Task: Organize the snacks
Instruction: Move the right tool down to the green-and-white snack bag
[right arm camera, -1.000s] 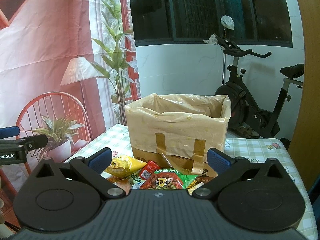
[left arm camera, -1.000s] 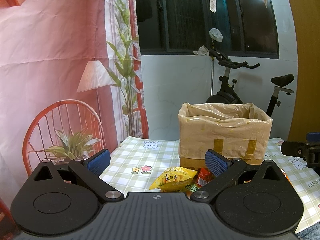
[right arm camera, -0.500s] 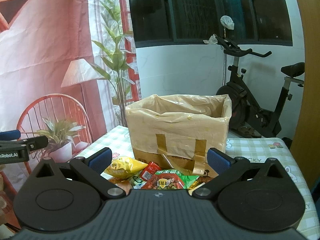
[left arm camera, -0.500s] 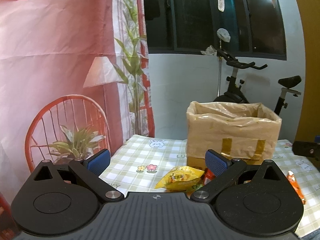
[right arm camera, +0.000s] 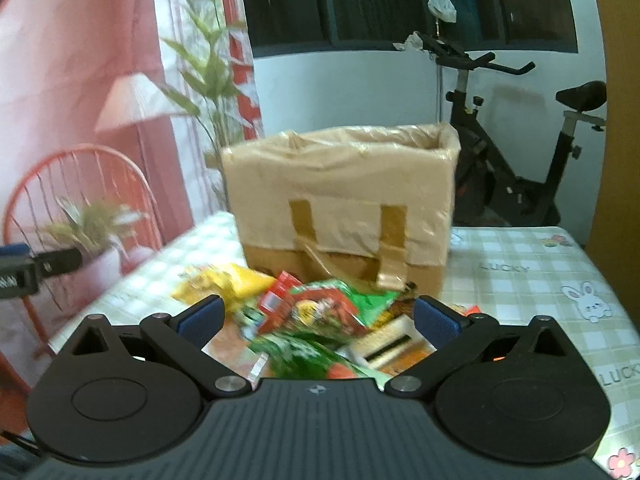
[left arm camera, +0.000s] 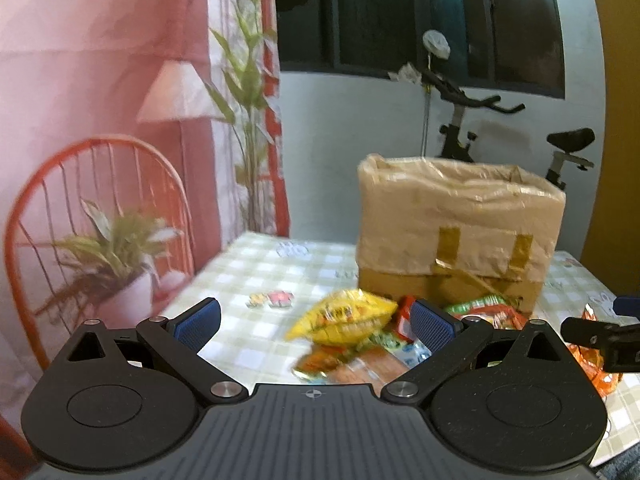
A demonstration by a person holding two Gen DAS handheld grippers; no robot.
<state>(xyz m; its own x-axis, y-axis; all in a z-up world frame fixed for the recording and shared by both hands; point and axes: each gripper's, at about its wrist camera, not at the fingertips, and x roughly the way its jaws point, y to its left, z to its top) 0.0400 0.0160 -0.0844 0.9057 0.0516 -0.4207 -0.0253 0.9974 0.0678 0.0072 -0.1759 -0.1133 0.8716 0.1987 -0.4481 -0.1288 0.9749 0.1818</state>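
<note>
Two handheld grippers face a heap of snack packets on a table covered in a green-checked cloth (right arm camera: pixel 532 264), both pictures smeared by motion blur. The left gripper (left arm camera: pixel 316 316) has its blue-padded jaws spread wide and holds nothing; between them lies a yellow snack bag (left arm camera: pixel 344 316), with a small red packet (left arm camera: pixel 404 312) just beside it and flat orange-and-clear wrappers nearer the camera. The right gripper (right arm camera: pixel 318 316) is likewise spread wide and empty, hanging above a green-and-red packet (right arm camera: pixel 324 308) at the top of the pile, a second green bag (right arm camera: pixel 296 352) below it and a tan, white and black striped pack (right arm camera: pixel 386 346) toward its right finger. The whole pile sits directly in front of a cardboard box (right arm camera: pixel 344 208) lined with tan plastic and strapped with brown tape, open at the top, standing toward the far edge of the table. An orange wrapper (left arm camera: pixel 592 356) lies apart from the pile near the table's right edge, partly behind the other gripper's tip. Behind the table stand an exercise bike (right arm camera: pixel 516 160) and a printed backdrop (left arm camera: pixel 100 100) showing a red chair, a lamp and plants.
</note>
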